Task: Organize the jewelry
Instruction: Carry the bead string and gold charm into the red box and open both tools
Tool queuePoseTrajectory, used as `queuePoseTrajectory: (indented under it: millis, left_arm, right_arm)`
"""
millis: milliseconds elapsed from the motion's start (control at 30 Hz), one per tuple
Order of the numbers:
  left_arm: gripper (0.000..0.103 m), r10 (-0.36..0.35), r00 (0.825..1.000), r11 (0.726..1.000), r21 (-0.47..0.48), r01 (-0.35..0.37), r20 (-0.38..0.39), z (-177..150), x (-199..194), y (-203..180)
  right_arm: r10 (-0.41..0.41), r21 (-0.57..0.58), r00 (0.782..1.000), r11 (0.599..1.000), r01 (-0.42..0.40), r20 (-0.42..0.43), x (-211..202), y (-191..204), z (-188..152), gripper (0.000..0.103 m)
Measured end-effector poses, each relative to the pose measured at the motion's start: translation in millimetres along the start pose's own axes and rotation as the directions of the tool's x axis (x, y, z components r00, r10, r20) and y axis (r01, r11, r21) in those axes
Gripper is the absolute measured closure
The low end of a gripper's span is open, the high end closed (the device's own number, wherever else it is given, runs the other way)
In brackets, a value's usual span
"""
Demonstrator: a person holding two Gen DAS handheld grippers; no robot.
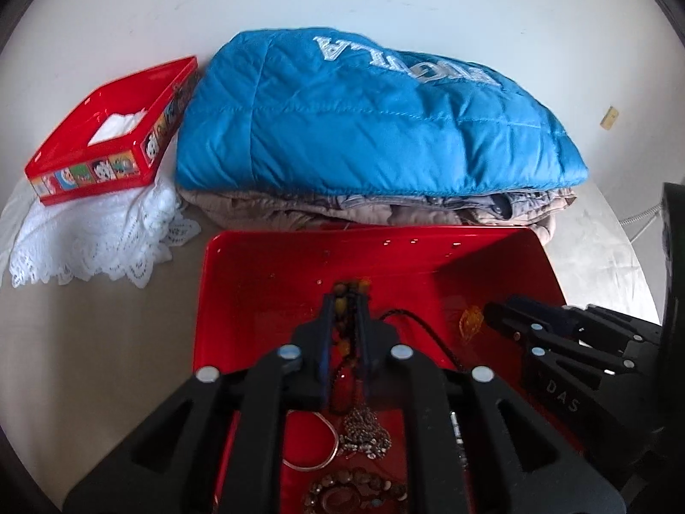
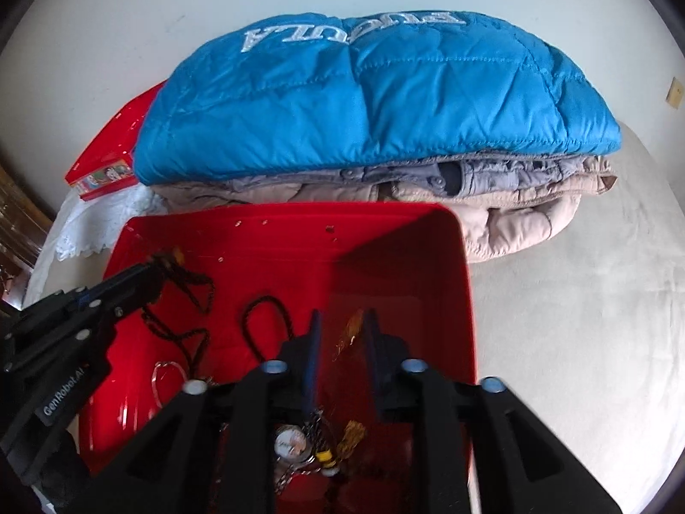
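Left gripper (image 1: 346, 300) narrowly parted around dark beaded necklace (image 1: 342, 295); right gripper (image 2: 342, 330) spread above glossy red plastic tray (image 2: 398, 257); advise separating strands slowly

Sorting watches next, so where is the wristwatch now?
In the right wrist view, the wristwatch lies low in the red tray, just behind the right tongs, beside a gold tassel.

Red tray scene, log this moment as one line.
left gripper: beaded necklace between jaws | right gripper: open above gold pendant | red tray: jewelry inside
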State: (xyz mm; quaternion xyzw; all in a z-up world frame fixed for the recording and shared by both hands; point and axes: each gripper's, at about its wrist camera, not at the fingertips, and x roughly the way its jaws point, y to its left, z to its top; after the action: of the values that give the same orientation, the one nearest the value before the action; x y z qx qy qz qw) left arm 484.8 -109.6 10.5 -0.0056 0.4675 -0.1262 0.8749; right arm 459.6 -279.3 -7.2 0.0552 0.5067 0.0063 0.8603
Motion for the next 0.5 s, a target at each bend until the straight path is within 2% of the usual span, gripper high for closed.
queuePoseTrajectory:
  millis: [67,200,300,367,400,500]
  left_arm:
    - [0.073,0.004,1.000,1.000,-0.013,-0.004,-0.002,0,0,3]
    - [0.068,0.013,1.000,1.000,-0.025,-0.013,0.015,0,-11,10]
    - [0.054,0.019,0.998,1.000,-0.026,-0.017,0.060,-3,-34,12]
    - [0.041,0.038,0.995,0.999,-0.020,-0.037,0.097,-7,-50,11]
    - [0.040,0.052,0.991,0.999,-0.021,-0.049,0.122,-10,-62,11]
    - [0.033,0.062,0.987,0.998,-0.031,-0.058,0.148,-20,-88,13]
  right_arm:
    - [0.001,0.012,1.000,1.000,-0.001,0.015,-1,-4,0,0.070]
    - [0.028,0.031,0.999,0.999,-0.029,0.047,-9,-11,-1,0.070]
    - [0.027,0.023,0.996,0.999,-0.029,0.085,-23,-14,-6,0.070]
    - [0.034,0.021,0.994,0.999,-0.036,0.101,-33,-14,-9,0.063]
    - [0.035,0.020,0.993,0.999,-0.037,0.113,-40,-15,-12,0.058]
    - [0.026,0.009,0.989,1.000,-0.027,0.149,-61,-19,-20,0.053]
